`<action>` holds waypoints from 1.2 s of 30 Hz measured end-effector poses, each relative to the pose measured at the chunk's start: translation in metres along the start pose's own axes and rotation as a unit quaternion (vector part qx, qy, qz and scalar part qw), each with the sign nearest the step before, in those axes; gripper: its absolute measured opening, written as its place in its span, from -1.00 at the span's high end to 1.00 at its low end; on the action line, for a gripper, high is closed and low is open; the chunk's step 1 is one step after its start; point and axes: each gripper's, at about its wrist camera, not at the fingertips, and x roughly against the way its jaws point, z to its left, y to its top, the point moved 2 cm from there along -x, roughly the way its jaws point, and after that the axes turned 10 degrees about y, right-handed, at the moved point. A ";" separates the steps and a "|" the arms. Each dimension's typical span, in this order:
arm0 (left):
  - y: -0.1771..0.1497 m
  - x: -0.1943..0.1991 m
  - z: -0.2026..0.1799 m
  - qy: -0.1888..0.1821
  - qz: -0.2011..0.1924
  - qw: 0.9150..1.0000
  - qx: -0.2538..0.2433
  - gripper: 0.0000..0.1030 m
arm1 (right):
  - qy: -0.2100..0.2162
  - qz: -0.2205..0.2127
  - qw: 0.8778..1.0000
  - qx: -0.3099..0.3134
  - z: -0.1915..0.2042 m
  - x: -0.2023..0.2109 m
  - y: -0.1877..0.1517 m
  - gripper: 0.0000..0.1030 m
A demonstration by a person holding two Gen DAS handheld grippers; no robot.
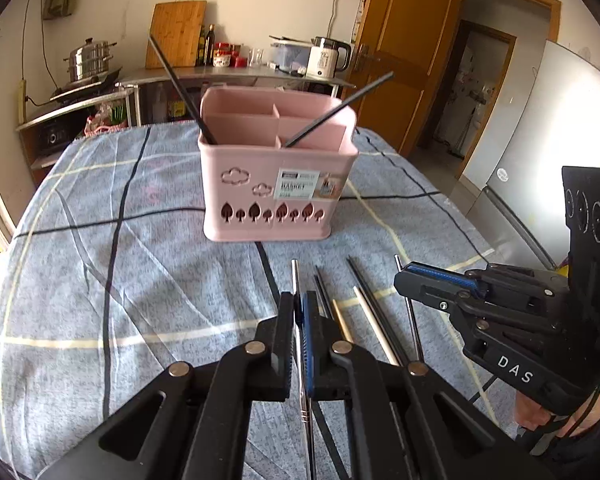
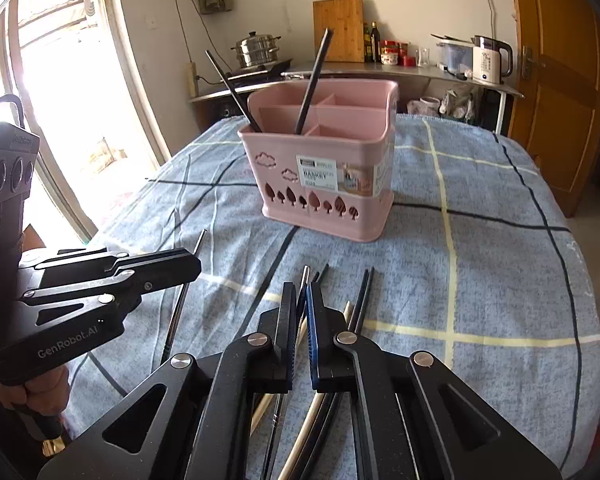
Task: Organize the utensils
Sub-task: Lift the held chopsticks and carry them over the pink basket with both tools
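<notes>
**Ana:** Closest to the left wrist camera is the left gripper point(image 1: 299, 308), jaws pressed together on a steel chopstick point(image 1: 296, 276) that runs between the pads and sticks out ahead of the tips.

**Ben:** And the right gripper point(image 2: 300, 300)?

**Ana:** Also closed. From its own camera a second steel chopstick point(image 2: 306, 274) passes between the pads, its tip showing just past them. In the left view that gripper point(image 1: 408, 276) sits to the right, with the thin metal rod poking out in front.

**Ben:** Where are the rest of the utensils?

**Ana:** Several loose chopsticks point(image 1: 364, 300), some black and some pale wood, lie side by side on the blue checked cloth point(image 1: 140, 280) covering the desk, between and under the two grippers.

**Ben:** And the holder?

**Ana:** A pink utensil basket point(image 1: 278, 192) stands upright farther back on the cloth, well apart from the grippers. It is split into compartments. Two black chopsticks point(image 1: 176, 88) lean in it already, one tilted left from the front left compartment, one tilted right from a compartment nearer the middle.
</notes>
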 end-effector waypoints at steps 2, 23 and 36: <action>0.010 0.014 0.003 -0.002 -0.020 1.000 -0.003 0.91 | -0.001 -0.017 1.000 0.007 0.004 0.010 0.008 0.91; 0.036 0.046 0.015 -0.006 -0.070 0.998 -0.002 0.92 | -0.006 -0.085 0.996 0.039 0.011 0.055 0.034 0.93; 0.055 0.057 0.018 -0.001 -0.082 0.997 -0.015 0.92 | 0.000 -0.104 0.993 0.063 0.024 0.068 0.055 0.93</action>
